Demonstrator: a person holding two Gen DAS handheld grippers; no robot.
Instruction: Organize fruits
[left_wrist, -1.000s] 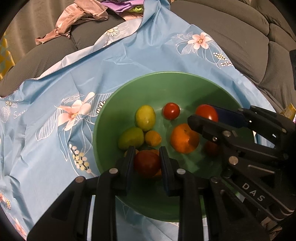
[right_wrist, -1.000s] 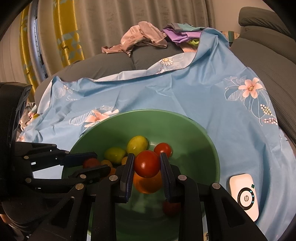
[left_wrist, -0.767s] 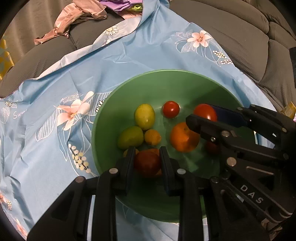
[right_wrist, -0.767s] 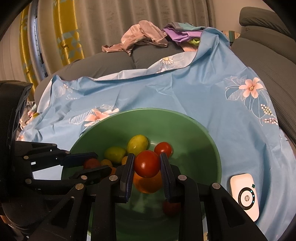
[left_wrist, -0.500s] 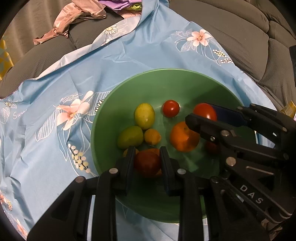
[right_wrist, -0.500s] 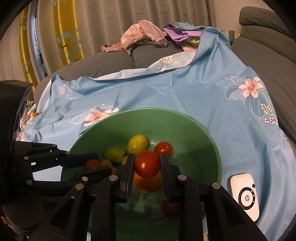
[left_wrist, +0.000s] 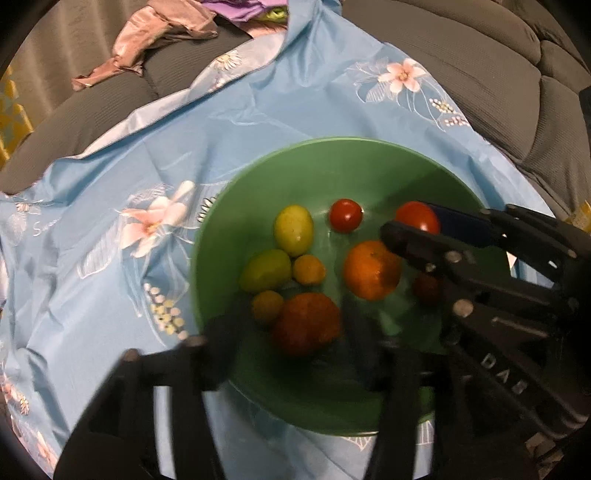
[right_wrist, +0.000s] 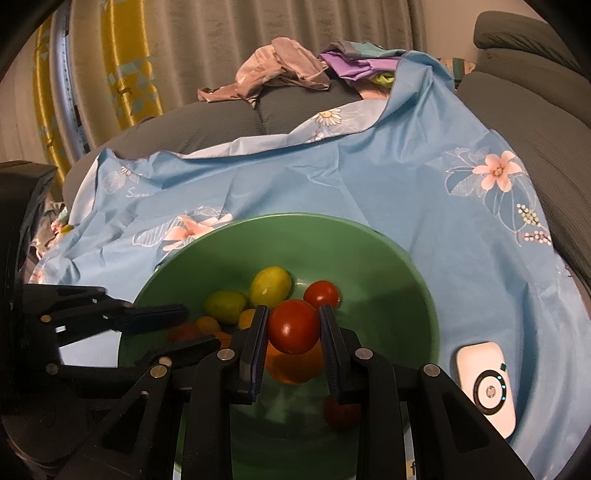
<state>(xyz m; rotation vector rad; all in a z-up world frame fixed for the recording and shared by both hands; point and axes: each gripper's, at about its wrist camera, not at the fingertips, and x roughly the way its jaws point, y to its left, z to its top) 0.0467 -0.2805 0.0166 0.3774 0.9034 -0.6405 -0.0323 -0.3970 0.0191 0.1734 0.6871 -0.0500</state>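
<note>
- The blue floral cloth (left_wrist: 110, 192) is spread over the grey sofa (left_wrist: 461, 70), seemingly to give a flat, clean work surface; the green bowl (left_wrist: 332, 155) sits on it as the collecting place for the fruit.
- The left gripper (left_wrist: 295, 332) hangs low over the bowl's near-left side with its fingers spread apart and blurred. A reddish-orange fruit (left_wrist: 306, 328) sits between them, touching neither as far as I can tell, so it looks let go into the bowl.
- Just beyond lie 2 green fruits (left_wrist: 293, 229), 2 small yellow-orange ones (left_wrist: 308, 269), a small tomato (left_wrist: 345, 215) and an orange (left_wrist: 371, 269), grouped at the bottom where the bowl's slope gathers them.
- The right gripper (right_wrist: 291, 328) is clamped on a red tomato (right_wrist: 293, 325), held above the orange and inside the rim, likely so a release drops it in without rolling out.
- A white device (right_wrist: 485, 384) lies on the cloth just right of the bowl, apart from the fruit.
</note>
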